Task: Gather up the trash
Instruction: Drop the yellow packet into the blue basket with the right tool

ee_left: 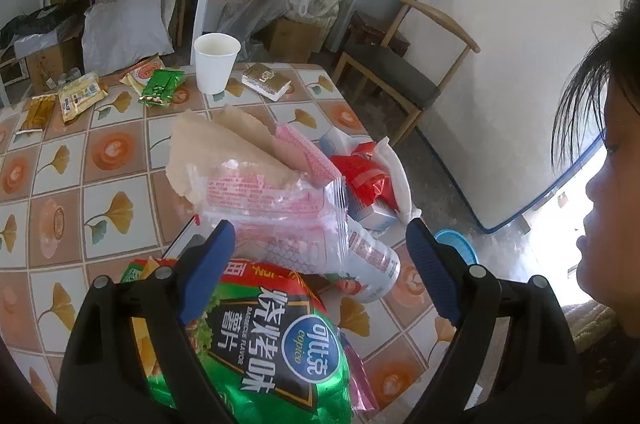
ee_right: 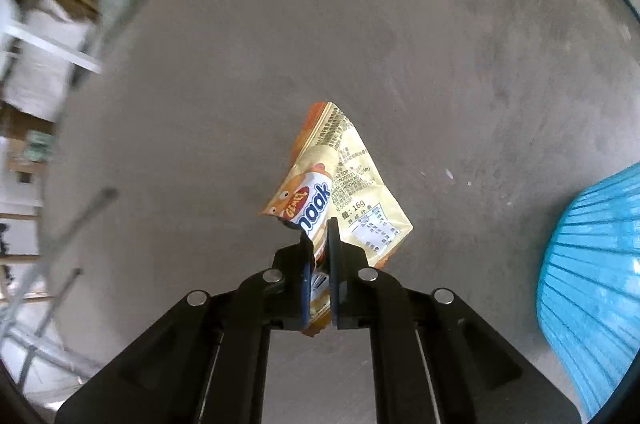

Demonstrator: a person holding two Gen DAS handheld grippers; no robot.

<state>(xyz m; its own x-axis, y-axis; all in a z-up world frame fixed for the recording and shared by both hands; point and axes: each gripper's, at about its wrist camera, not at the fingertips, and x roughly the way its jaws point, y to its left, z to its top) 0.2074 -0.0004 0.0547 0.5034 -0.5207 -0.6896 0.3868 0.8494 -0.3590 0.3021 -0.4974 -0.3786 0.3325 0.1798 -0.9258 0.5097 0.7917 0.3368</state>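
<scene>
In the left wrist view a heap of trash lies on the tiled table (ee_left: 80, 183): a green chips bag (ee_left: 272, 356), a clear pink-printed wrapper (ee_left: 276, 199), crumpled brown paper (ee_left: 224, 143), a can (ee_left: 376, 264) and a red wrapper (ee_left: 360, 175). My left gripper (ee_left: 320, 256) hangs over the heap, open, its blue pads standing wide on either side of the wrappers. In the right wrist view my right gripper (ee_right: 320, 240) is shut on a yellow snack wrapper (ee_right: 344, 175), which hangs above the concrete floor. A blue slatted basket (ee_right: 592, 284) stands to the right of it.
A white paper cup (ee_left: 216, 63) and several small snack packets (ee_left: 160, 85) lie at the table's far side. A wooden chair (ee_left: 400, 71) stands beyond the table. A person's head (ee_left: 608, 151) is close at the right. The blue basket (ee_left: 456, 248) shows past the table edge.
</scene>
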